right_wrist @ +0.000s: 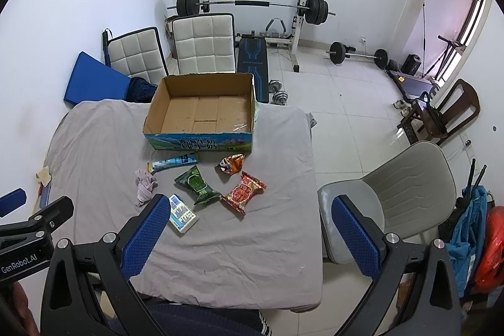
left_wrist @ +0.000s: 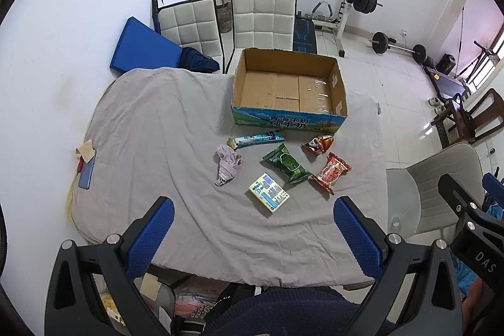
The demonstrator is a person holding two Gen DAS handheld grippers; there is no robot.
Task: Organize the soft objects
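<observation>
Six soft things lie loose on the grey-sheeted bench [left_wrist: 151, 121], all in front of the empty brown cardboard box with a blue printed front [left_wrist: 288, 90], which stands at the far side with its open top facing up. Nearest the person is the flat white-and-blue printed packet [left_wrist: 268, 192], lying with its long axis running diagonally from far-left to near-right. Beyond it sit the dark green snack bag [left_wrist: 286, 163], the red-orange snack bag [left_wrist: 330, 172], the small orange bag with a panda face [left_wrist: 317, 144], the long pale blue tube-shaped wrapper [left_wrist: 256, 139] lying roughly parallel to the box front, and the crumpled lilac cloth [left_wrist: 227, 165] to the left of the group. None of them touches the box, though the blue wrapper lies just beside its front wall. The left hand-held gripper [left_wrist: 253, 221] hangs above the near edge of the bench with its blue pads spread wide and nothing between them; the white-and-blue packet lies straight ahead of it, close to its centre line. The right hand-held gripper [right_wrist: 253, 222] is likewise spread and empty, but it sits further to the right (partly over the grey plastic chair [right_wrist: 406, 191]), so the packet there shows just beside its left finger [right_wrist: 148, 228]. By my reading the left one is better placed for that packet, though its pads would need turning to close across the short side.
</observation>
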